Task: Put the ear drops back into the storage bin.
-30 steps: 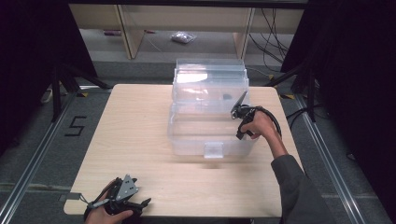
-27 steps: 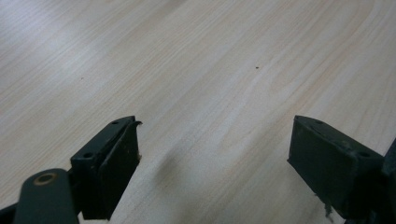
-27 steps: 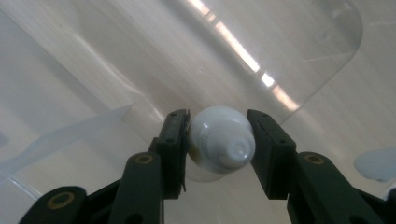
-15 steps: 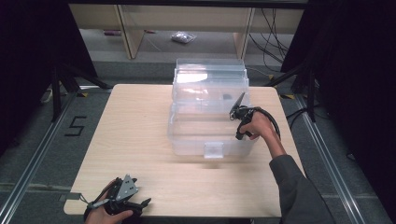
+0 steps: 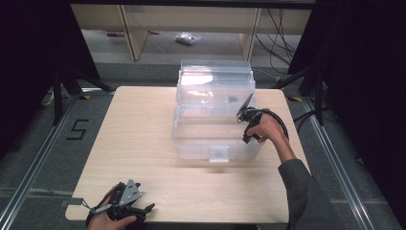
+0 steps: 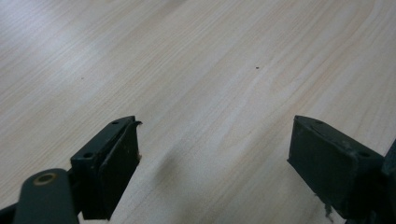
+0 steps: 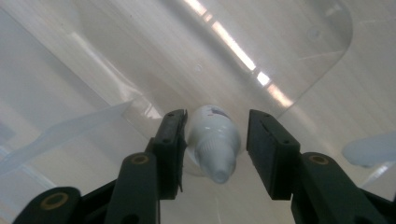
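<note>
A clear plastic box point(image 5: 215, 120) with its lid raised stands in the middle of the table point(image 5: 143, 124). My right gripper point(image 5: 245, 109) reaches into it from the right side, held by a hand. In the right gripper view a small white bottle point(image 7: 214, 140) with a ribbed cap lies between the jaws of the right gripper point(image 7: 215, 116), cap toward the camera. The jaws have just been opening: the left pad is against the bottle and a gap shows at the right pad. My left gripper point(image 5: 143, 209) rests at the table's front left, open over bare wood point(image 6: 215, 126).
The box has a latch point(image 5: 219, 154) on its front wall. Shelving and a plastic bag point(image 5: 187, 38) lie on the floor beyond the table. Black stands and cables flank the table on both sides.
</note>
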